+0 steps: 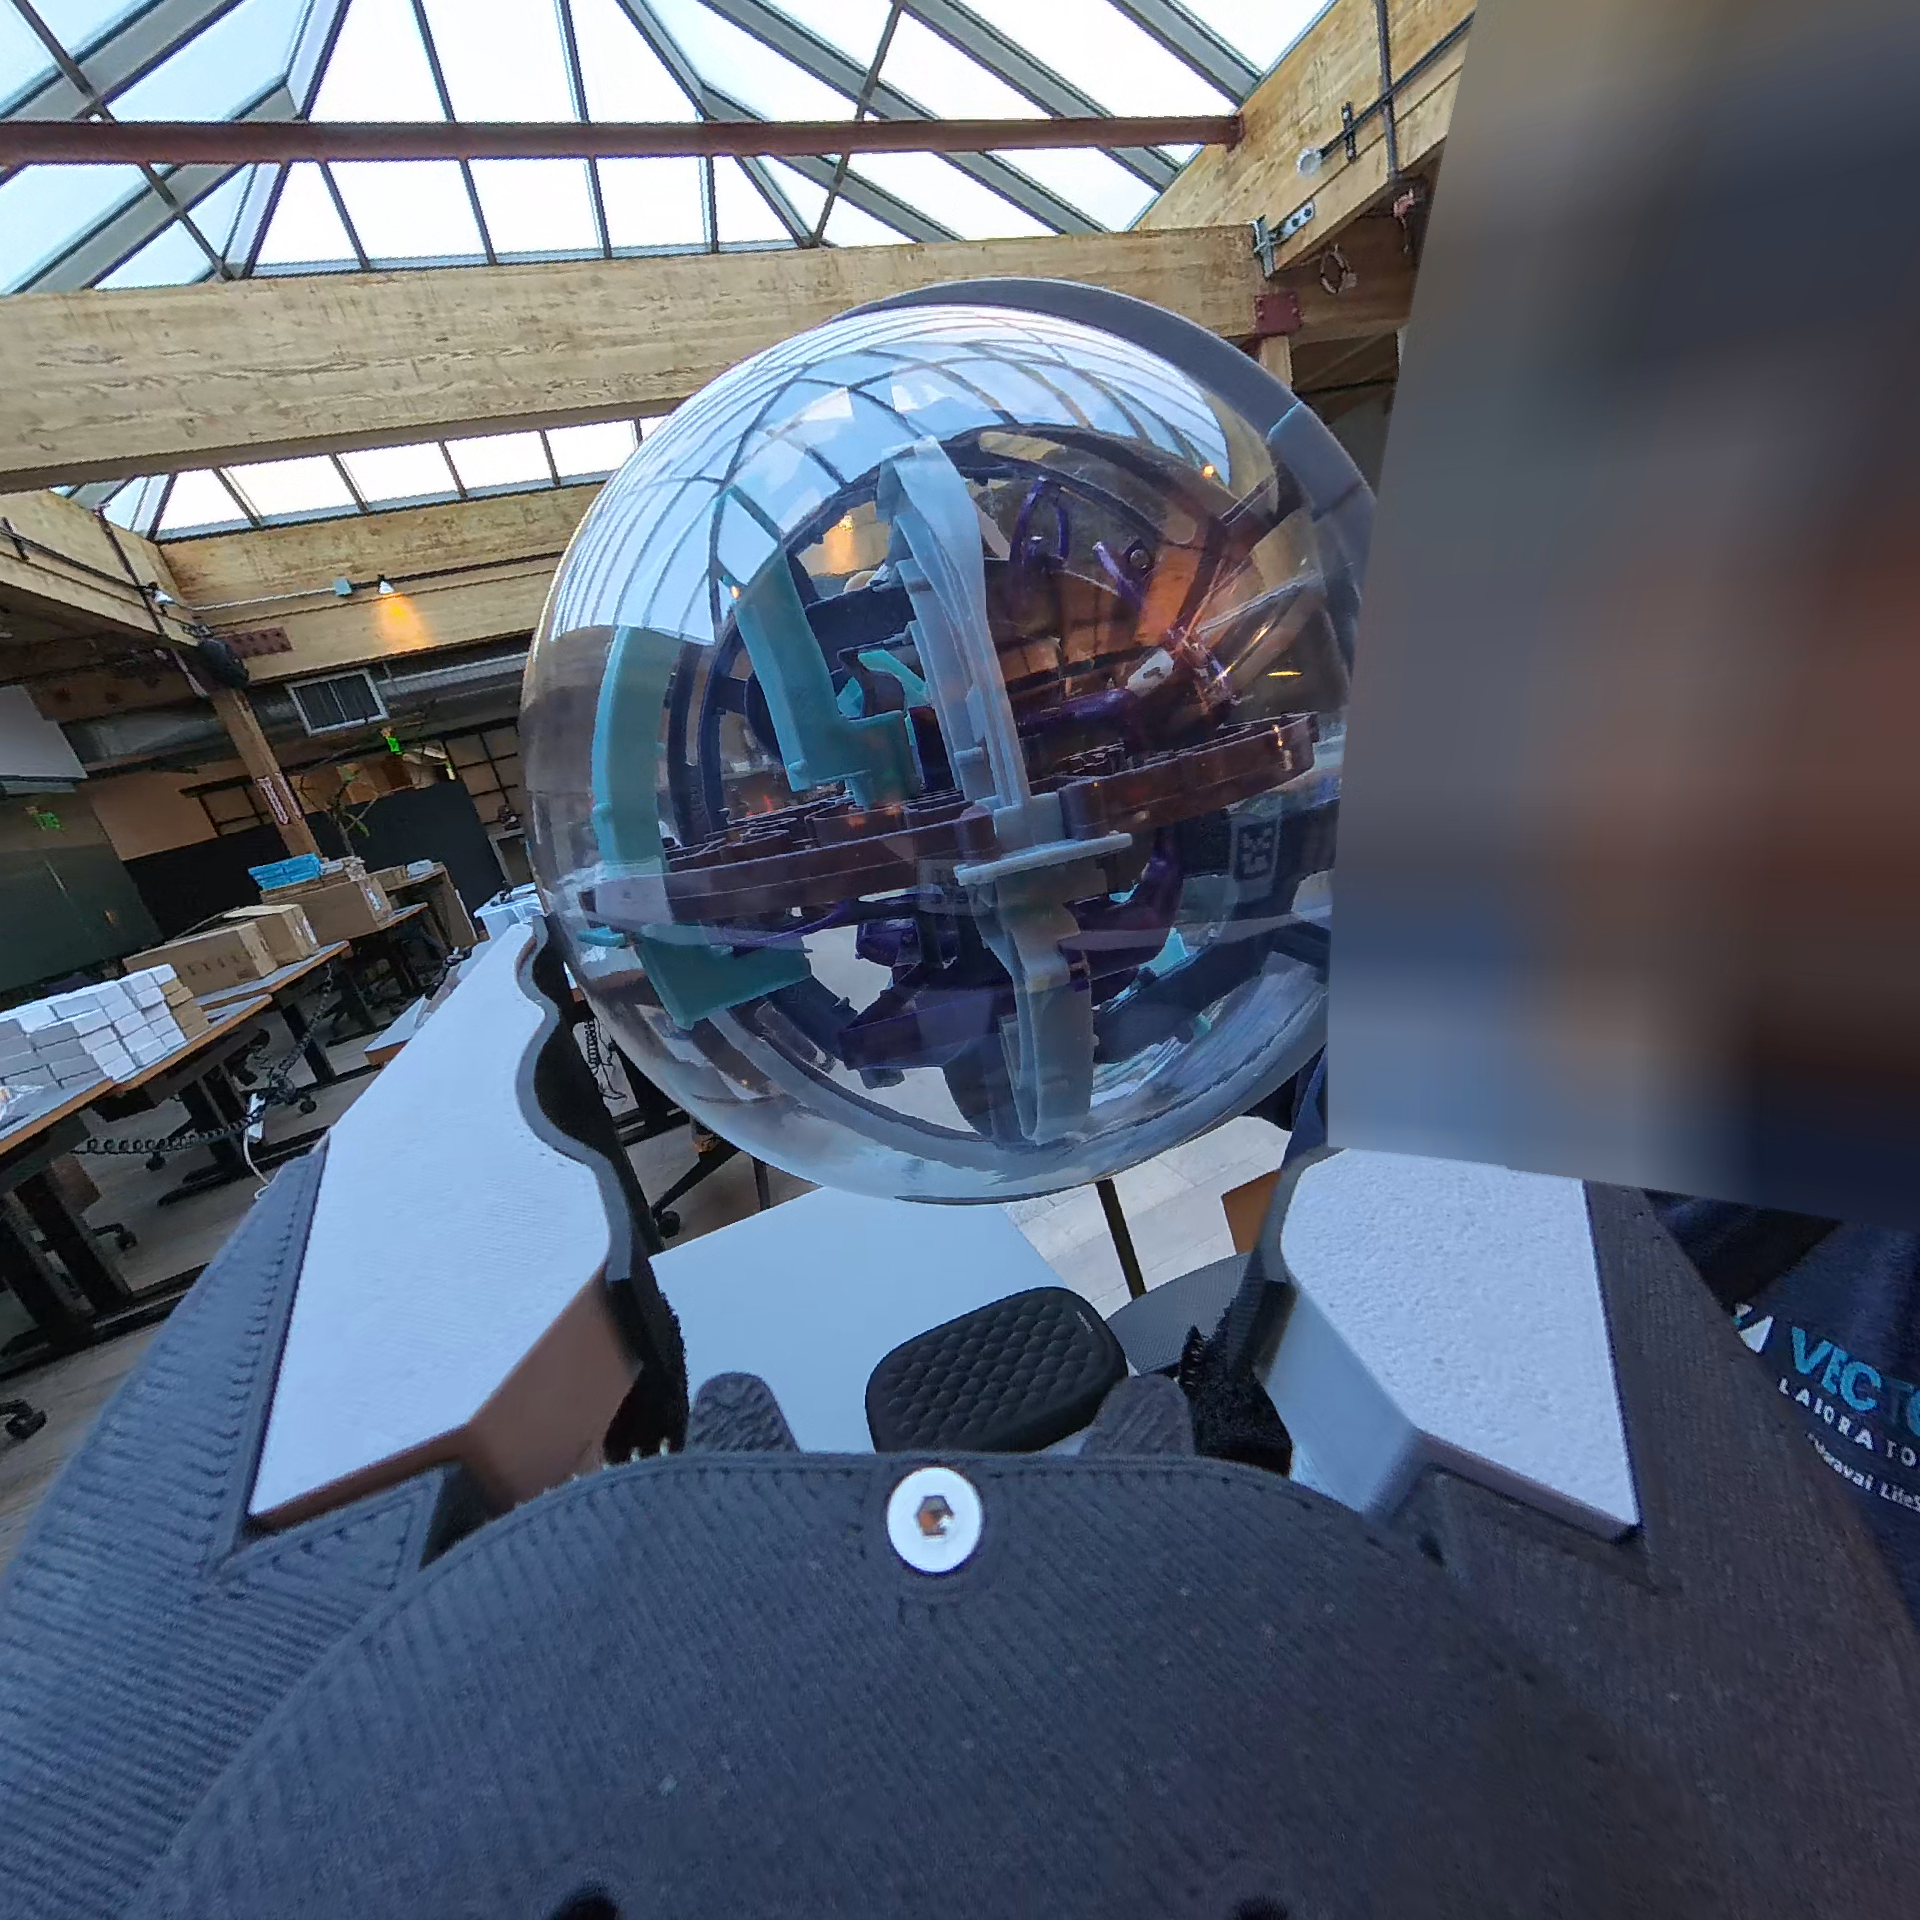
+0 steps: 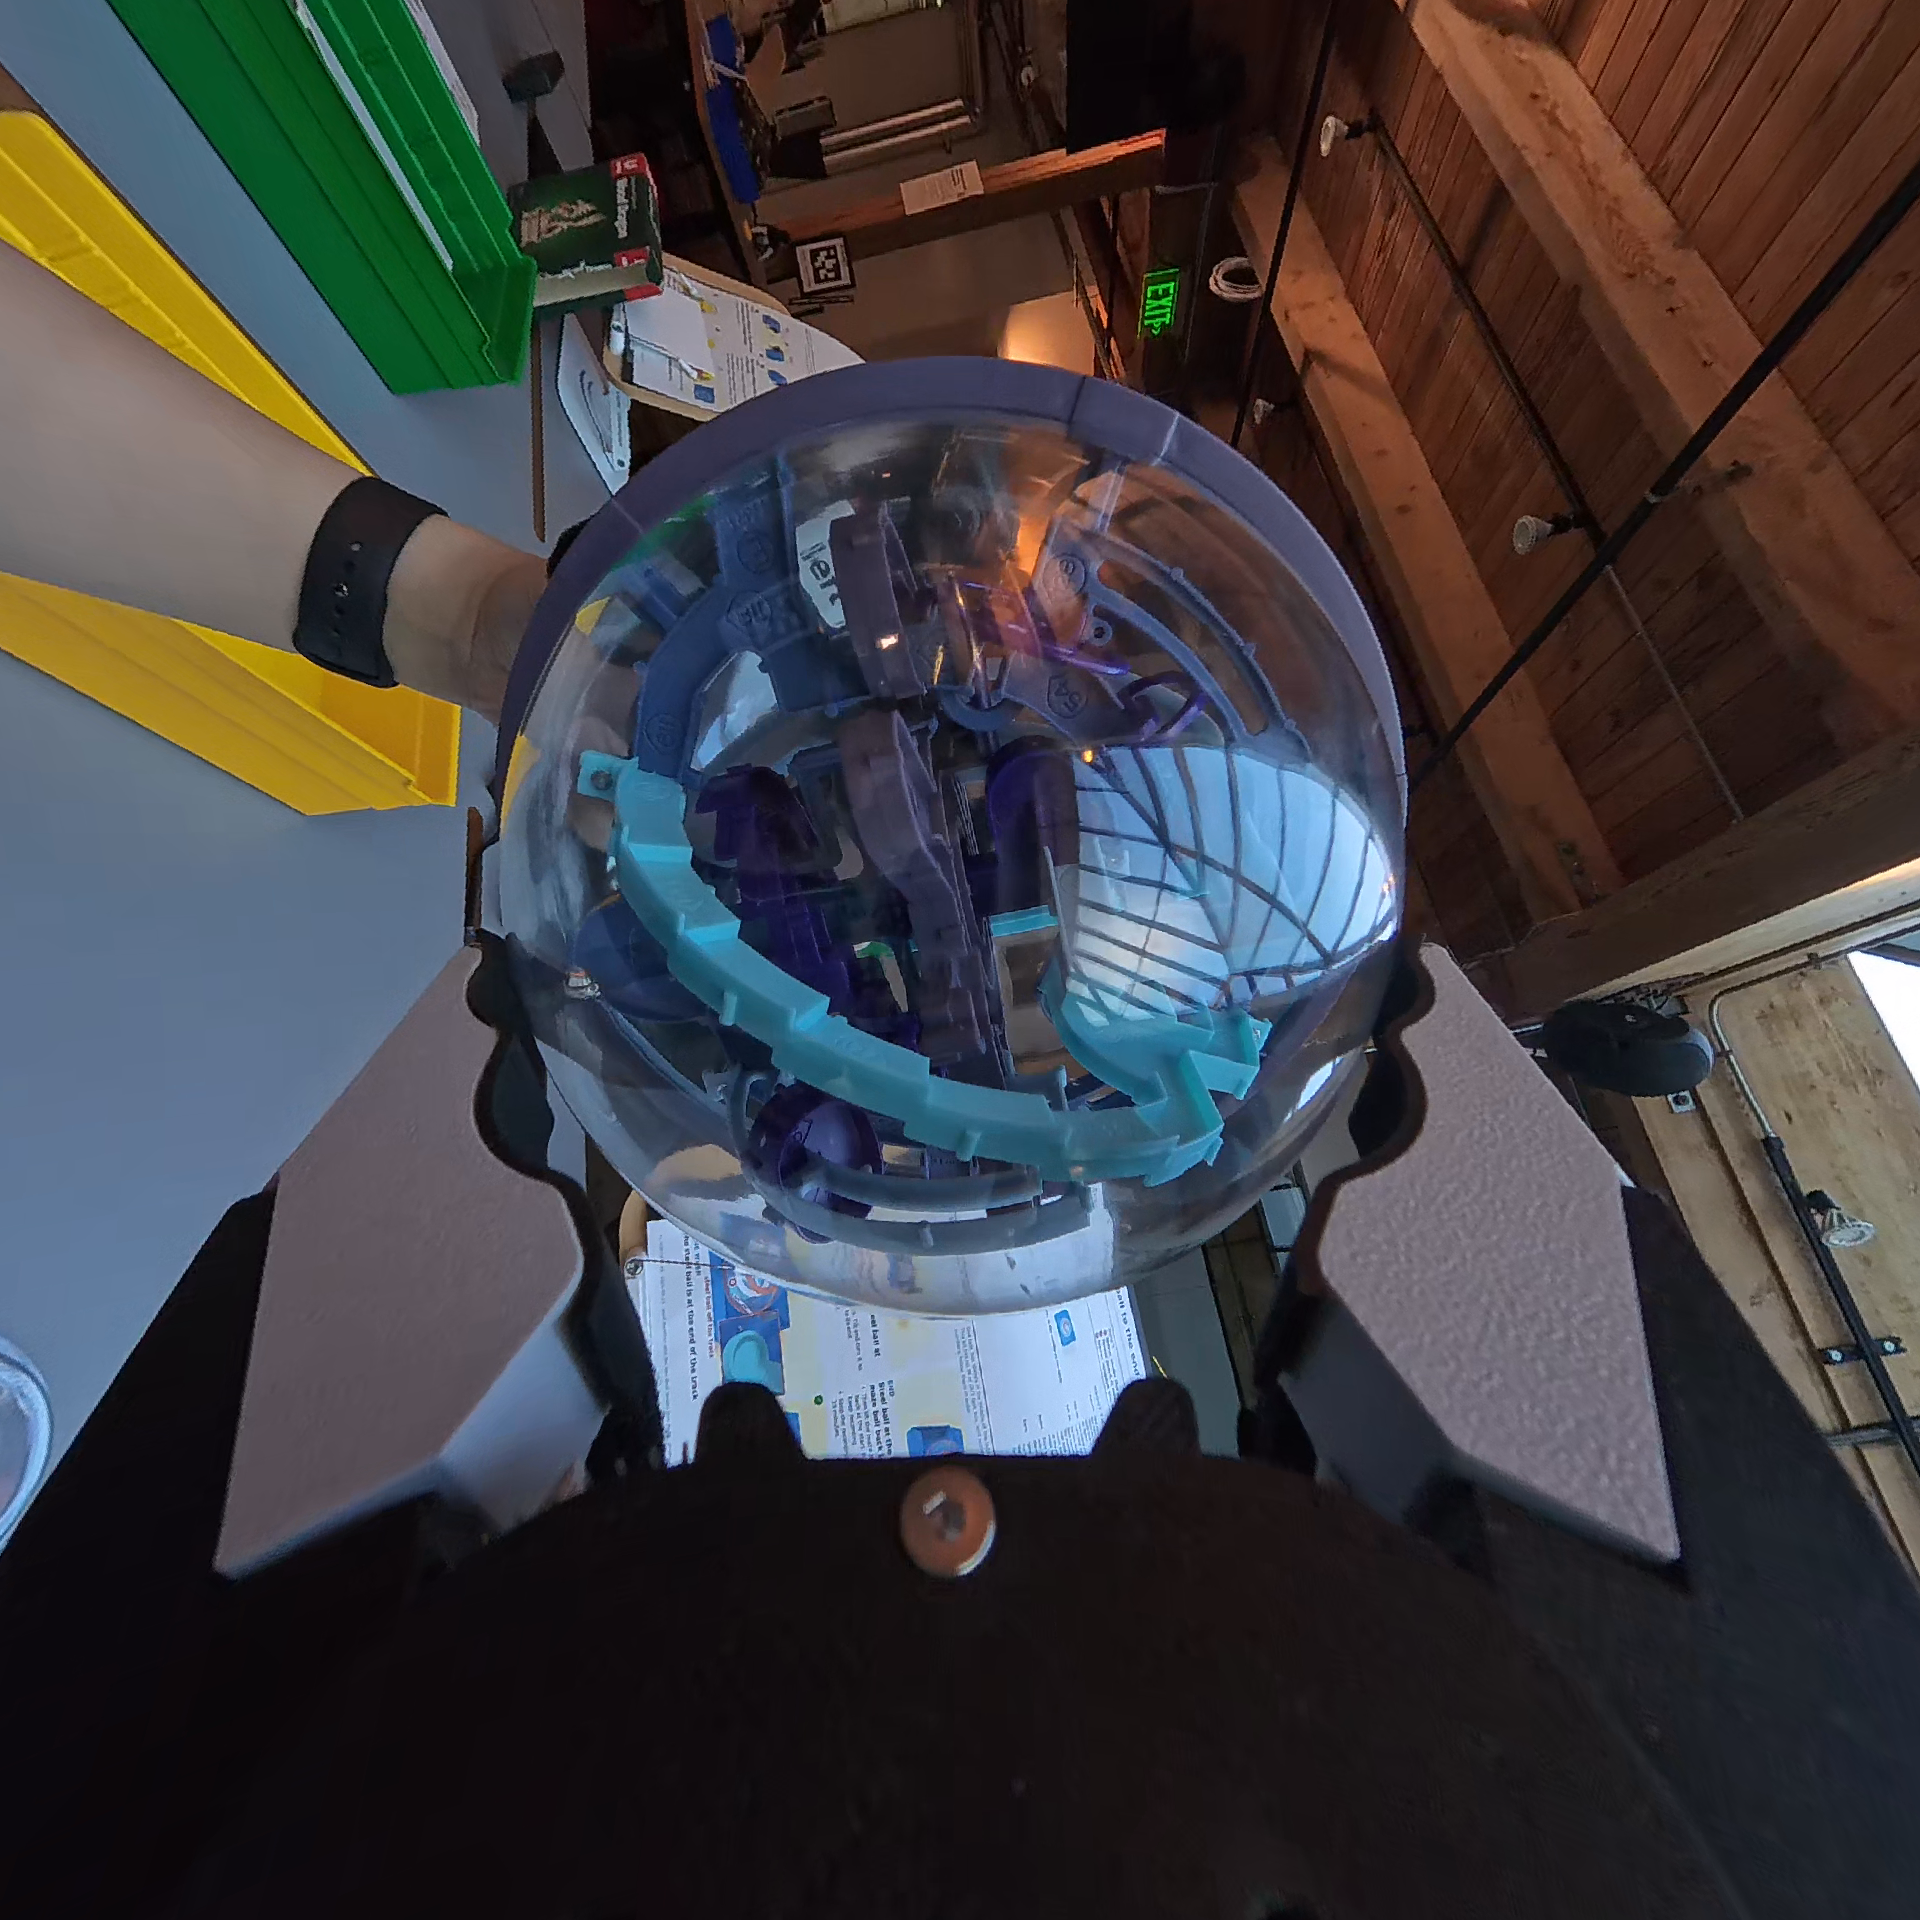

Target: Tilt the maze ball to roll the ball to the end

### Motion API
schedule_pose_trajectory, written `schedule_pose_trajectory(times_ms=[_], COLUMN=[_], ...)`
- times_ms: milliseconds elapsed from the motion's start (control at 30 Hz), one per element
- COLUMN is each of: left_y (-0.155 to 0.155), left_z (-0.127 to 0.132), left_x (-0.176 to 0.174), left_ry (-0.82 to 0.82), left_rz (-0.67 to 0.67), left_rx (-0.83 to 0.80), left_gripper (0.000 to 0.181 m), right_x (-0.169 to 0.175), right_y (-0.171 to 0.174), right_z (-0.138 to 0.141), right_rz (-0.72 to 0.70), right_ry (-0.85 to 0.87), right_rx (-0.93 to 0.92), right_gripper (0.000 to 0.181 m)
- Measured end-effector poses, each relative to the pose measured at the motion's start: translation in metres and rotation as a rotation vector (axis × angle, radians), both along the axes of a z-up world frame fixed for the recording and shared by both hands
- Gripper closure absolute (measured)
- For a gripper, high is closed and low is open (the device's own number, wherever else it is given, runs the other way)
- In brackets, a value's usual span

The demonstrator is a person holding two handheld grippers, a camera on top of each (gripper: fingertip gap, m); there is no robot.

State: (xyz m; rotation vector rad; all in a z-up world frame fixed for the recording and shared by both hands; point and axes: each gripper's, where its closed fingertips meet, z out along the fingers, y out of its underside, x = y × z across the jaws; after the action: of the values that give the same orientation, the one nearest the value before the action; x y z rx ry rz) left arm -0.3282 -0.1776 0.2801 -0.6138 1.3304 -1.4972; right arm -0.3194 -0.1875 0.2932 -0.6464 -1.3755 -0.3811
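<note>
The maze ball (image 1: pixel 935 790) is a clear sphere with teal, grey and purple tracks inside and a grey band around it. It is held up in the air between both grippers. My left gripper (image 1: pixel 935 966) grips it: the left finger (image 1: pixel 447 1195) presses its lower left side, while the right finger (image 1: pixel 1444 1320) is partly hidden by a blurred patch. In the right wrist view the maze ball (image 2: pixel 945 831) sits between my right gripper's (image 2: pixel 945 977) two fingers, which touch its sides. I cannot pick out the small ball inside.
A forearm with a black wristband (image 2: pixel 353 592) reaches behind the ball. Yellow bins (image 2: pixel 208 675), a green bin (image 2: pixel 416 208) and a printed sheet (image 2: pixel 935 1371) lie on the grey table (image 2: pixel 156 987). Desks with boxes (image 1: pixel 208 956) stand far left; a black pad (image 1: pixel 997 1371) lies below.
</note>
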Motion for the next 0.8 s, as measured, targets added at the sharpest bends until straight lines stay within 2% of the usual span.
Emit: schedule_pose_trajectory(times_ms=[800], left_y=[0.0069], left_z=[-0.009], left_x=[-0.0001], left_ry=[-0.04], left_rz=[-0.05], left_rx=[-0.031], left_gripper=[0.038], right_x=[-0.0013], right_y=[0.0062], right_z=[-0.0082], right_rz=[-0.029], right_ry=[-0.034], right_rx=[-0.025], right_gripper=[0.024])
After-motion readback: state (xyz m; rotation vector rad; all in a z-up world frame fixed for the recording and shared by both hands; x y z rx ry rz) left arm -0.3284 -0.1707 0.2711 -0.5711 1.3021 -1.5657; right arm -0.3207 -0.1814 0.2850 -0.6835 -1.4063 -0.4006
